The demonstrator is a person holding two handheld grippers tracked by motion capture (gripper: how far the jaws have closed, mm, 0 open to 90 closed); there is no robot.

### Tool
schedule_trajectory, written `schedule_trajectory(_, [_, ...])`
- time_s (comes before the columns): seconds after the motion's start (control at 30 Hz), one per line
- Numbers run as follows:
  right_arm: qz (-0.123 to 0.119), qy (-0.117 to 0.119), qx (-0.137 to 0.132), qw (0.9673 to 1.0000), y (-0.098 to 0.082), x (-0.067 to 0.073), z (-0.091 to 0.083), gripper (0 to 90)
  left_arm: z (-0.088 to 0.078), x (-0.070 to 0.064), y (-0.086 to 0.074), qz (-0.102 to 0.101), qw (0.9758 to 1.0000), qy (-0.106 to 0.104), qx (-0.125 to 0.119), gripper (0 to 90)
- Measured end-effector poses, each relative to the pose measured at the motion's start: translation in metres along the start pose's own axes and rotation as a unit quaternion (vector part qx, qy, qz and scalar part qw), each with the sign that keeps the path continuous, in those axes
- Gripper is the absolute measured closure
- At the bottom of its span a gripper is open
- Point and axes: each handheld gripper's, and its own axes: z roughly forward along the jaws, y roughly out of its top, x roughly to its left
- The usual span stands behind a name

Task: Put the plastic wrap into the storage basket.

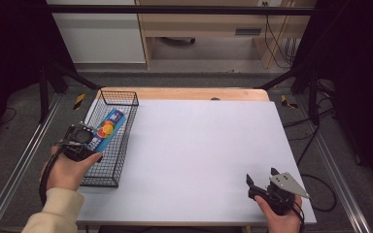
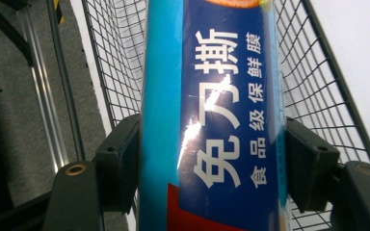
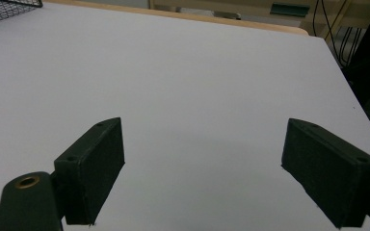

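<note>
A long blue cardboard box of cling film (image 2: 212, 120) is clamped between the jaws of the left gripper (image 1: 85, 138), both pads pressed flat against its sides. The box is held slanted inside the black wire mesh basket (image 1: 108, 172) at the left edge of the white desk (image 1: 199, 145). The right gripper (image 1: 264, 184) is rested near the desk's front right corner, jaws spread wide, nothing held between them.

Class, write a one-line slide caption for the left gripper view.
Left gripper clamps a blue cylindrical cling-film box over the black wire basket.
</note>
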Motion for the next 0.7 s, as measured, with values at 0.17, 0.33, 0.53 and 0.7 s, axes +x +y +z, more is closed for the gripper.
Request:
schedule_trajectory(0.17, [-0.002, 0.002, 0.000, 1.0000, 0.000, 0.001, 0.000, 15.2, 0.005, 0.001, 0.005, 0.004, 0.9998, 0.007, 0.020, 32.1])
schedule_trajectory(0.33, [-0.002, 0.003, 0.000, 1.0000, 0.000, 0.001, 0.000, 15.2, 0.006, 0.001, 0.007, 0.007, 0.9994, 0.015, 0.029, 32.2])
schedule_trajectory(0.53, [-0.004, 0.005, 0.002, 1.0000, 0.001, 0.002, 0.001, 15.3, 0.008, 0.001, 0.011, 0.008, 0.9989, 0.022, 0.041, 32.2])
schedule_trajectory(0.7, [-0.003, 0.005, 0.003, 1.0000, 0.000, 0.002, 0.001, 15.3, 0.010, -0.001, 0.015, 0.017, 0.9980, 0.029, 0.053, 32.1])
